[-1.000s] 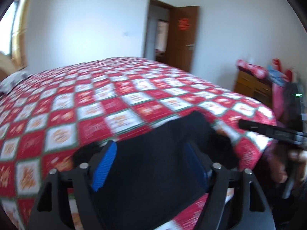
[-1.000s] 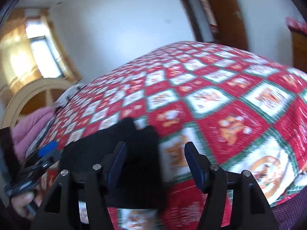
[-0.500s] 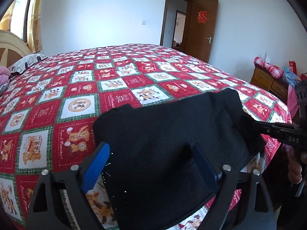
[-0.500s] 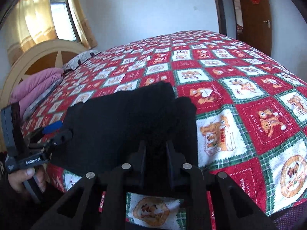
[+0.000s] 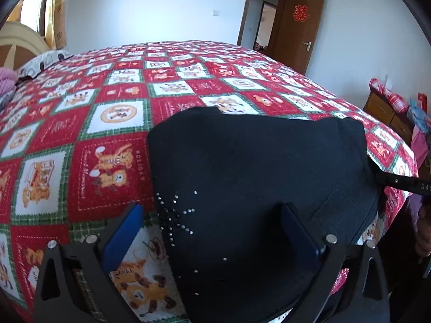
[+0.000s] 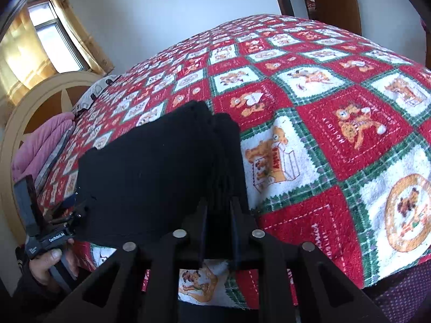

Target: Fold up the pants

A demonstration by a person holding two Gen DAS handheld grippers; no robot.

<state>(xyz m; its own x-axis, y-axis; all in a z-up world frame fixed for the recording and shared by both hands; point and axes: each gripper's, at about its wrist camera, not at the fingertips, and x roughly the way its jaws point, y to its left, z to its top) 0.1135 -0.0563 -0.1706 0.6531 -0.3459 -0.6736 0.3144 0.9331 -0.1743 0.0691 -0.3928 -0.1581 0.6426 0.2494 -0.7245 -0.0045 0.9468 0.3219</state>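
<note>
Nearest, the left gripper [image 5: 212, 228] has its blue-padded jaws spread wide and opening, astride the near left edge of the folded black pants [image 5: 258, 183] without pressing it. Just beside, the right gripper [image 6: 218, 223] is clamped on the stacked fold at the pants' right edge. Beneath them, the pants lie flat at the near edge of the red, white and green patchwork bedspread [image 5: 113, 113]. Farther off stands an open brown wooden door [image 5: 301, 29].
</note>
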